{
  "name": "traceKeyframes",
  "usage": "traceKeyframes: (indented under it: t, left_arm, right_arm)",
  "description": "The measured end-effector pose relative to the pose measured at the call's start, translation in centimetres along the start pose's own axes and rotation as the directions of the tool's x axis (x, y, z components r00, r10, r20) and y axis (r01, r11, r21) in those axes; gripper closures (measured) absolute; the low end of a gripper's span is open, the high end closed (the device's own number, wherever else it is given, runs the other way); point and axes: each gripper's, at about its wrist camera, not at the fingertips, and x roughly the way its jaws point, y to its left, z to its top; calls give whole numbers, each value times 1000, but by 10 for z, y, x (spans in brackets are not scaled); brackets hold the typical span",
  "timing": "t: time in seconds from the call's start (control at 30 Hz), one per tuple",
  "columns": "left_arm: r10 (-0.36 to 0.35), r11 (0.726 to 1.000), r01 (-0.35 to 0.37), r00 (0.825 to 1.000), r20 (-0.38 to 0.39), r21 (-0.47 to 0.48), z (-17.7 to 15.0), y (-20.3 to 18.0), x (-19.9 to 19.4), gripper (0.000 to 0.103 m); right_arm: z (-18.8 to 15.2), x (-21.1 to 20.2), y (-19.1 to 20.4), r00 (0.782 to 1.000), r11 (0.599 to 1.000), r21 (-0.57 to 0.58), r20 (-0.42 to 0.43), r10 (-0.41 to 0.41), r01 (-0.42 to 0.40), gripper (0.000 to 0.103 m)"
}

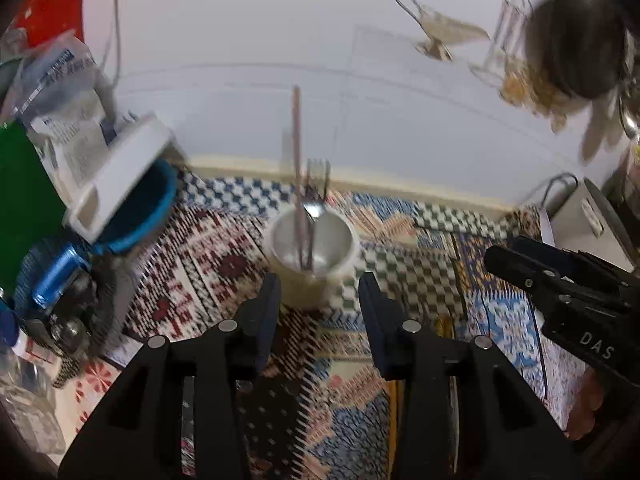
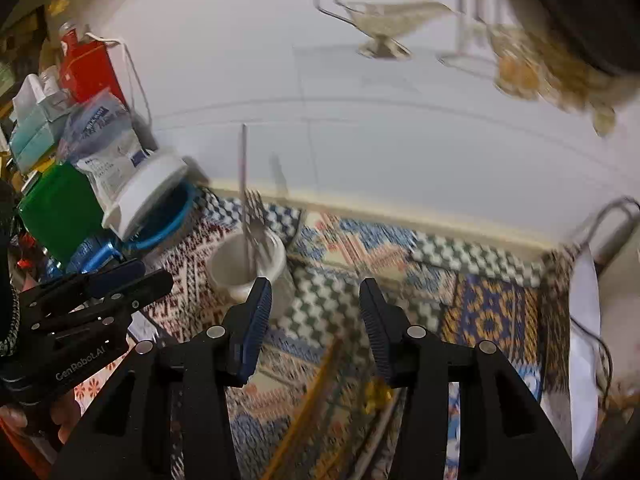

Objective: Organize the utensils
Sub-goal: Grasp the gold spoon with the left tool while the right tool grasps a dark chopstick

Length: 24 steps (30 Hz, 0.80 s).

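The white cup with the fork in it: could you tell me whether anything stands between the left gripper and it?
Nothing visible does. The left gripper is open and empty, and the white cup sits just beyond its fingertips on the patterned cloth, with only bare cloth between them.

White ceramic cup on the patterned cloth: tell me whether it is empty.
No. The white ceramic cup holds a metal fork and a pinkish chopstick.

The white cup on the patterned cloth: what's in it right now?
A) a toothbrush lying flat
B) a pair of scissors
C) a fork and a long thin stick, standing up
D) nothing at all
C: the white cup holds a fork, tines up, and a long thin stick rising above its rim.
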Motion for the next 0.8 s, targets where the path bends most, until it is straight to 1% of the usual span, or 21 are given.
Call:
traceKeyframes:
  t: [0.13, 0.27, 0.37, 0.5, 0.63, 0.8]
  left_arm:
    - [-18, 999, 20, 998, -56, 28, -18, -14, 12, 63]
    - [-40, 998, 44, 994, -106, 33, -34, -23, 25, 63]
    - [-51, 997, 59, 986, -157, 43, -50, -30, 39, 63]
    - [-48, 995, 66, 975, -219, 74, -69, -41, 59, 63]
    - [-55, 992, 85, 959, -279, 97, -86, -50, 77, 63]
    - [-64, 986, 109, 948, -313, 126, -96, -59, 88, 63]
  right_arm:
    - [-21, -4, -18, 999, 999, 40, -32, -31, 32, 61]
    - [-43, -5, -39, 994, 994, 65, -68, -85, 90, 61]
    - [-58, -3, -54, 989, 989, 94, -106, -107, 117, 61]
    - [-82, 2, -72, 979, 980, 136, -159, -125, 147, 61]
    - [-107, 12, -84, 969, 970, 183, -215, -120, 161, 61]
    - [-127, 30, -90, 956, 961, 229, -281, -85, 153, 61]
